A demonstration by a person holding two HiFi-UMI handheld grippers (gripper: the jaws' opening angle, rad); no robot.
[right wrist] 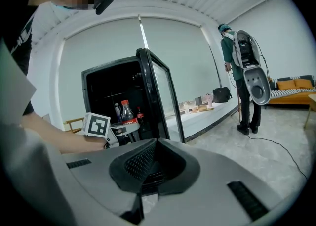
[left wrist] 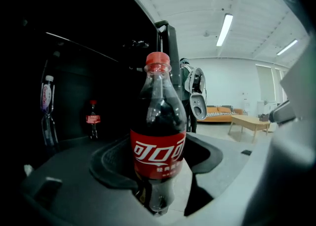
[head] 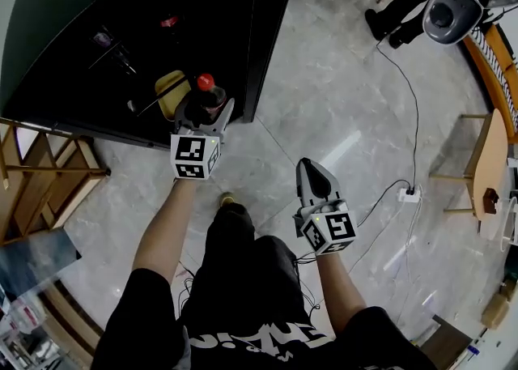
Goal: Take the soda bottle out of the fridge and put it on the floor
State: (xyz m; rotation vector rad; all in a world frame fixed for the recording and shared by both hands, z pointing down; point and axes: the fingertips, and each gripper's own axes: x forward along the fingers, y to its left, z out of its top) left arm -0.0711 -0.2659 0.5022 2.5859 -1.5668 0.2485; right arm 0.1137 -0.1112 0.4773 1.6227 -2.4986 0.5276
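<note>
The soda bottle (head: 204, 98) is dark cola with a red cap and a red label (left wrist: 157, 158). It stands upright between the jaws of my left gripper (head: 203, 111), which is shut on its lower body at the open front of the black fridge (head: 97, 28). In the right gripper view the bottle (right wrist: 127, 113) shows beside the left gripper's marker cube (right wrist: 97, 125), just in front of the fridge (right wrist: 116, 96). My right gripper (head: 309, 167) hangs over the floor to the right with its jaws together and nothing in them (right wrist: 157, 141).
Inside the fridge stand a small cola bottle (left wrist: 93, 120) and a clear bottle (left wrist: 47, 102). The open fridge door (right wrist: 158, 96) is beside the bottle. A cable and power strip (head: 409, 194) lie on the grey floor. A person with a backpack device (right wrist: 245, 67) stands at the right. Wooden furniture (head: 488, 158) is nearby.
</note>
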